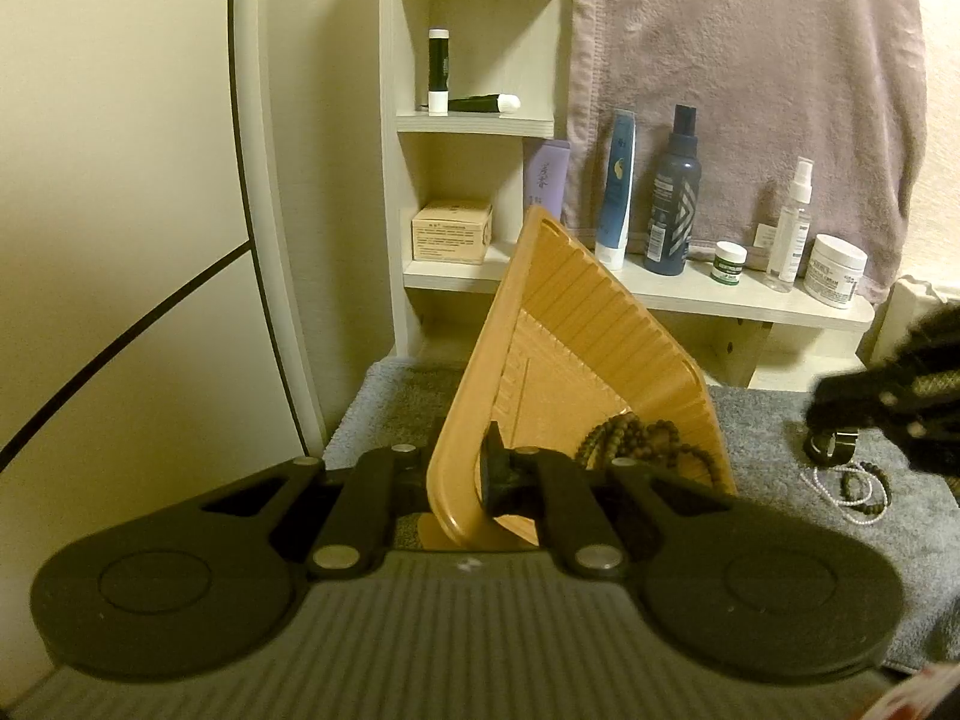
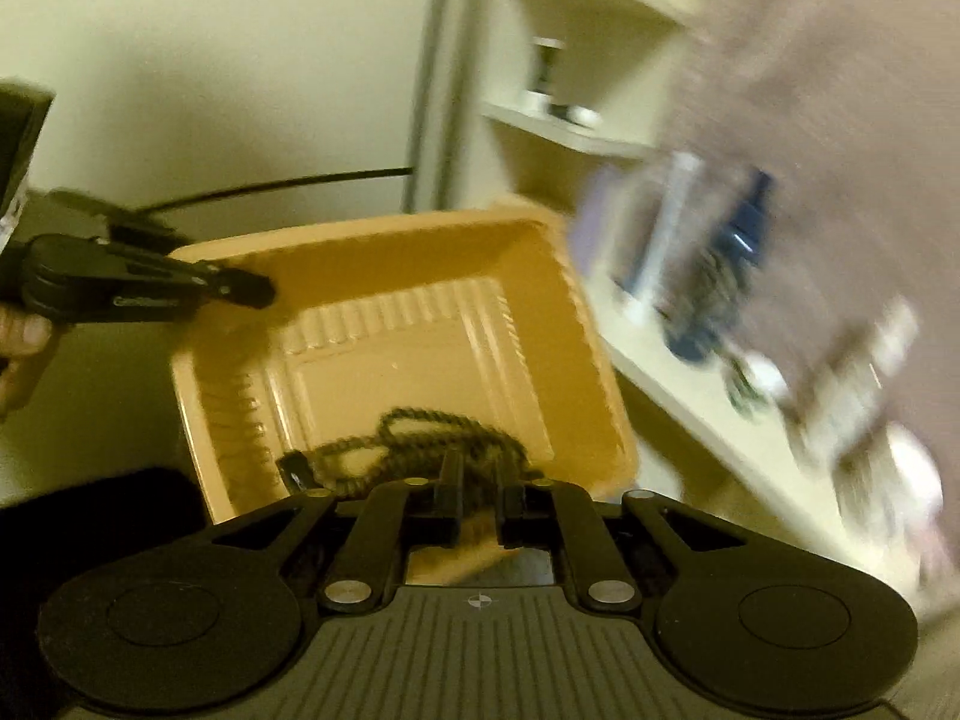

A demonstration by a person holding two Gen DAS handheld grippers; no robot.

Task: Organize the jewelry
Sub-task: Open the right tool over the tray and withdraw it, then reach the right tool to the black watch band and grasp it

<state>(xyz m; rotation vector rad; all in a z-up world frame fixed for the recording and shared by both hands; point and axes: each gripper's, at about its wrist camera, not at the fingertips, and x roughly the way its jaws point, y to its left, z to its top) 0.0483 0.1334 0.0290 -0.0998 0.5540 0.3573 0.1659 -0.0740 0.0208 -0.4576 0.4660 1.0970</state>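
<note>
An orange plastic tray (image 1: 576, 324) is lifted and tilted steeply above the grey mat. My left gripper (image 1: 462, 474) is shut on the tray's near rim. Dark bead bracelets (image 1: 636, 441) lie in its low corner. In the right wrist view the tray (image 2: 420, 276) fills the middle, with the dark beads (image 2: 420, 438) just in front of my right gripper (image 2: 477, 474). Its jaws stand close together at the tray's lower edge; the blurred view does not show whether they hold anything. The left gripper (image 2: 240, 288) shows at the tray's left rim. A white bead string and a dark bracelet (image 1: 858, 486) lie on the mat.
A grey mat (image 1: 768, 438) covers the table. A white shelf (image 1: 720, 294) behind holds bottles and jars, with a mauve towel (image 1: 744, 78) hanging above. A corner shelf unit (image 1: 474, 120) holds tubes and a box. A small dark ring-shaped object (image 1: 831, 447) sits on the mat.
</note>
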